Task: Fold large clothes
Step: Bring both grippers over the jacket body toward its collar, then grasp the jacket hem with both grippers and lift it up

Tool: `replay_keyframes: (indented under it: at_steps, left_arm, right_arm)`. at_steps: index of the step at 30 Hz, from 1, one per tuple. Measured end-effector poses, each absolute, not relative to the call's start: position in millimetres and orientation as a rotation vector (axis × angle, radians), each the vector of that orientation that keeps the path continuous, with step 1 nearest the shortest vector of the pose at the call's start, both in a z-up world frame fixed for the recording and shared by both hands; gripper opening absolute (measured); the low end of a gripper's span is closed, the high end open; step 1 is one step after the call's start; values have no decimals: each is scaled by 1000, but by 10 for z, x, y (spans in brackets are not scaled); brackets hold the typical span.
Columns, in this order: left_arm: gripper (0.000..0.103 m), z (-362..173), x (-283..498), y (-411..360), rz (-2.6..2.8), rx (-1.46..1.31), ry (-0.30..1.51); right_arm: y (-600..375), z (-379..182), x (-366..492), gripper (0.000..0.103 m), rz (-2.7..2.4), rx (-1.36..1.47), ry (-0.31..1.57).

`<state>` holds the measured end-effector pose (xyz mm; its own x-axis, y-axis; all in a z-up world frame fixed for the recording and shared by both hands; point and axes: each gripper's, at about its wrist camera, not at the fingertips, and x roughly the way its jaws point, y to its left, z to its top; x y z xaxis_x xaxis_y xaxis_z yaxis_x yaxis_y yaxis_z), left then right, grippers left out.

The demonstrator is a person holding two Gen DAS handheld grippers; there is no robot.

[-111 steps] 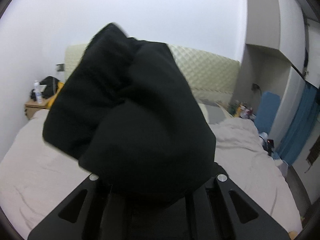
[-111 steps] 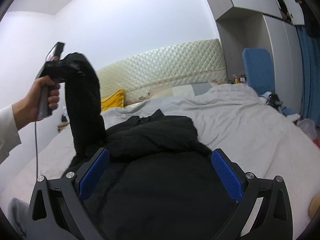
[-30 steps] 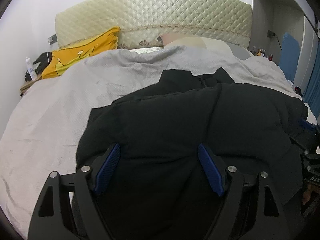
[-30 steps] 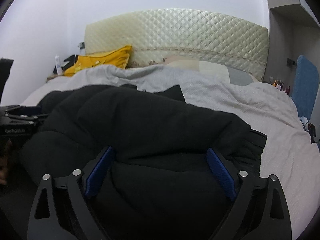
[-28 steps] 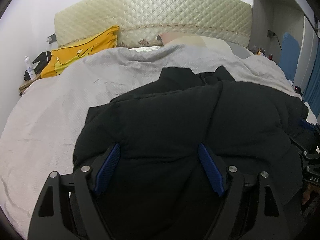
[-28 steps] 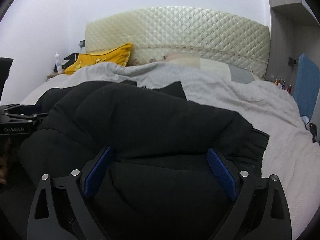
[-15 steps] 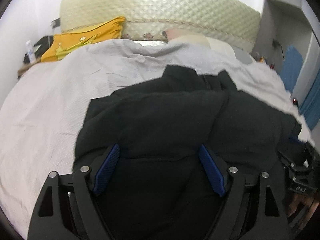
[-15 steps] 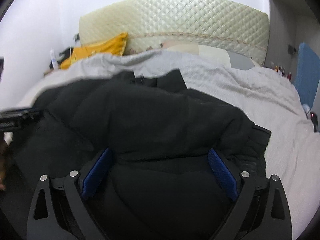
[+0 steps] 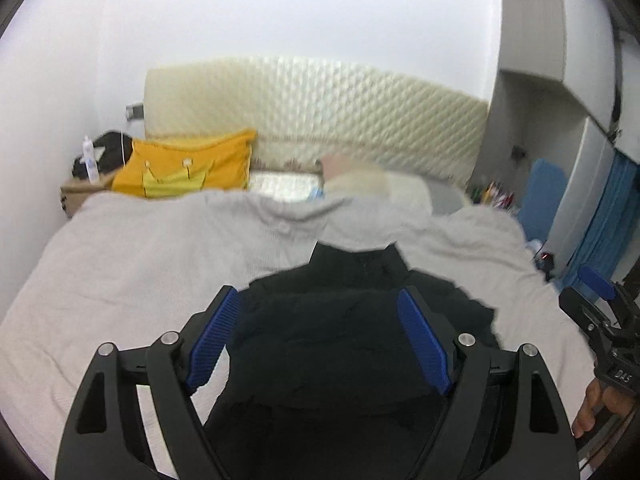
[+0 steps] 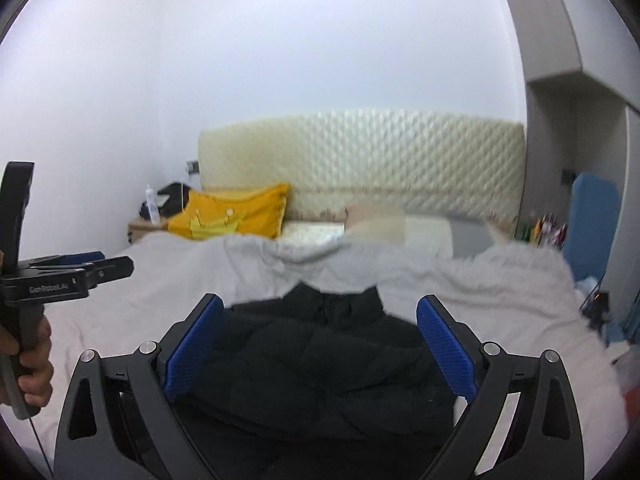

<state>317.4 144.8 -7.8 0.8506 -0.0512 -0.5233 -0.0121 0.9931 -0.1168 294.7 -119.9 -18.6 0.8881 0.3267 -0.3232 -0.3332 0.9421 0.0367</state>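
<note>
A black padded jacket (image 9: 340, 340) lies folded on the grey bedspread (image 9: 140, 272), collar toward the headboard. It also shows in the right wrist view (image 10: 328, 360). My left gripper (image 9: 320, 344) is open and empty, raised above the jacket. My right gripper (image 10: 320, 344) is open and empty, also raised above it. Each gripper shows at the edge of the other's view: the right gripper (image 9: 600, 320) and the left gripper (image 10: 76, 268).
A yellow pillow (image 9: 184, 170) and pale pillows (image 9: 372, 184) lie against the quilted cream headboard (image 9: 320, 108). A nightstand with a bottle (image 9: 90, 162) stands at the left. A blue chair (image 9: 540, 192) and blue curtain (image 9: 608, 216) are at the right.
Both grippers have lifted up and back from the jacket, so the views now tilt toward the headboard and wall. The jacket stays flat on the bed.
</note>
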Motion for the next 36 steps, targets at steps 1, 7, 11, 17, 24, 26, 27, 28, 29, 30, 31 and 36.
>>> replay_keyframes:
  at_steps: [1,7,11,17,24,26,27,28,29,30,31,36]
  left_arm:
    - [82,12,3079,1449,-27,-120,540]
    - [82,371,2375,1450,-86,-132,507]
    - [82,308,2033,1493,-116,-142,528]
    - [82,-13,1700,1582,-108,-152,605]
    - [82,-545,1483,1737,-107,-206,737]
    - [82,-709,1472,1794,-106,-231,781]
    - [82,-796,1471,1829,-105,-248,802]
    - [82,-891,1479,1874,-102,-268,825]
    - [82,-996,1491,1923,-97,-291,850]
    - [82,-1112,1518,1980,-96,-320,881]
    - [83,-1196,1524,2017,-94,-341,904]
    - [84,-1660,1568,2217,-77,-436,1036]
  right_arm:
    - [-1216,-111,2846,97,343,-20,322]
    - [-1355,225,2203,97,353,-19,291]
    - [-1465,202,1889,97,369,2,318]
    - [-1576,-32,1618,97,383,35,379]
    - [-1740,-554,1546,97,397,59,518]
    - [-1843,-745,1617,97,399,92,573]
    - [-1910,-850,1649,97,401,111,603]
    - [-1979,-954,1687,97,400,133,636]
    - [-2069,-1075,1726,97,393,161,674]
    - [-2149,-1182,1774,97,382,186,707]
    - [-2222,-1278,1808,97,373,208,733]
    - [-2673,-1755,1913,97,337,380,849]
